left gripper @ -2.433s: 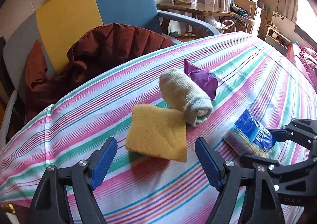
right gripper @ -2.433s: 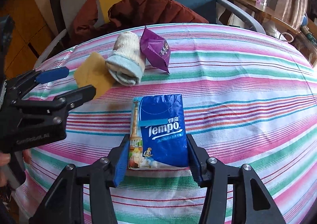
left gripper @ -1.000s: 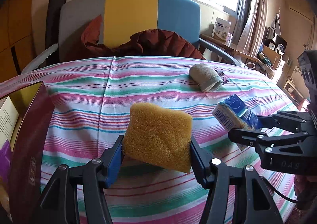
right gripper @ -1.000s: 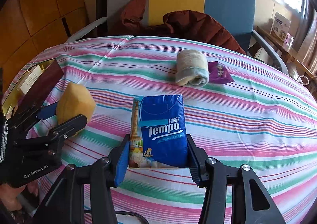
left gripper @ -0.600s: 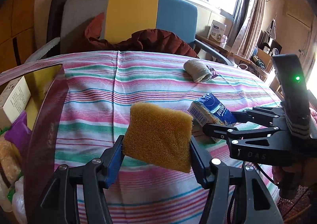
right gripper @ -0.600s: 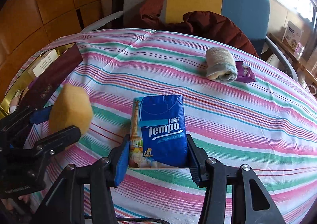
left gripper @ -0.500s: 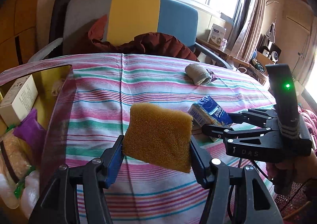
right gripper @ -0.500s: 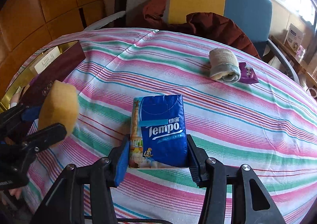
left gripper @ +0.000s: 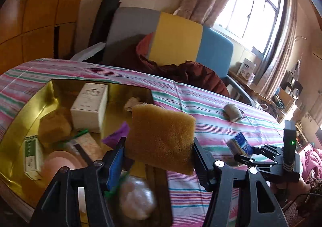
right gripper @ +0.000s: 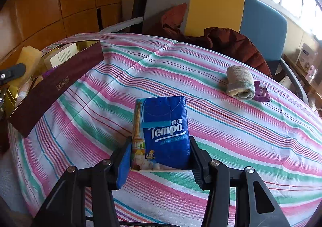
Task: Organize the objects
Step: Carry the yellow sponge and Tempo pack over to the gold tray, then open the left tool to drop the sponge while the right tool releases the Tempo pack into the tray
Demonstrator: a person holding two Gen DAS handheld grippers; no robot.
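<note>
Left gripper (left gripper: 159, 152) pinches the sponge (left gripper: 161, 136) above the box (left gripper: 40, 96) — right gripper (right gripper: 159, 158) clamps the tissue pack (right gripper: 165, 132).

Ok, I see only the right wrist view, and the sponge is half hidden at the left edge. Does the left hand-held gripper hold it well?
Observer: Yes. In the left wrist view the left hand-held gripper clamps the sponge between both fingers.
Operator: Is it over the box?
Observer: Partly. It hangs over the right edge of the box, with its other half over the cloth.
Operator: Is there room inside?
Observer: Little. A white carton, a brown lump and other items crowd it. Bare gold floor shows just right of the carton.
</note>
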